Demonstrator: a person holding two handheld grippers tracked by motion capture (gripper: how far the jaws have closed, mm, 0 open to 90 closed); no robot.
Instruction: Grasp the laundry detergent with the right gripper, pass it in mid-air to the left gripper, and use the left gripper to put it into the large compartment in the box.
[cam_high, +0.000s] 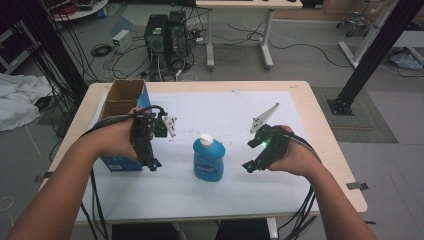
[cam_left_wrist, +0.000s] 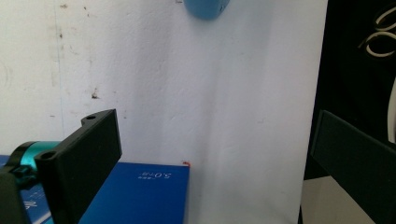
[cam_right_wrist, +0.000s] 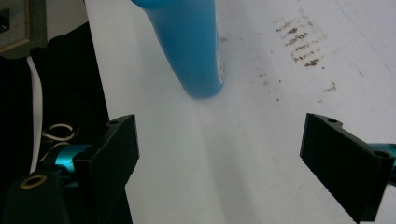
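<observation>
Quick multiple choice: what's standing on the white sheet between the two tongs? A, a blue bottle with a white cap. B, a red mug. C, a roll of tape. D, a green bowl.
A: a blue bottle with a white cap stands upright between the left tongs and the right tongs.

Blue bottle (cam_high: 209, 159), white cap, upright, mid-table btwn both hands' tools

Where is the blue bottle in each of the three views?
High view: the blue bottle stands mid-table between the two tongs.
Left gripper view: its blue base is at the top edge, centre.
Right gripper view: its body is at top centre.
Shared landmark: the white sheet beneath it.
</observation>
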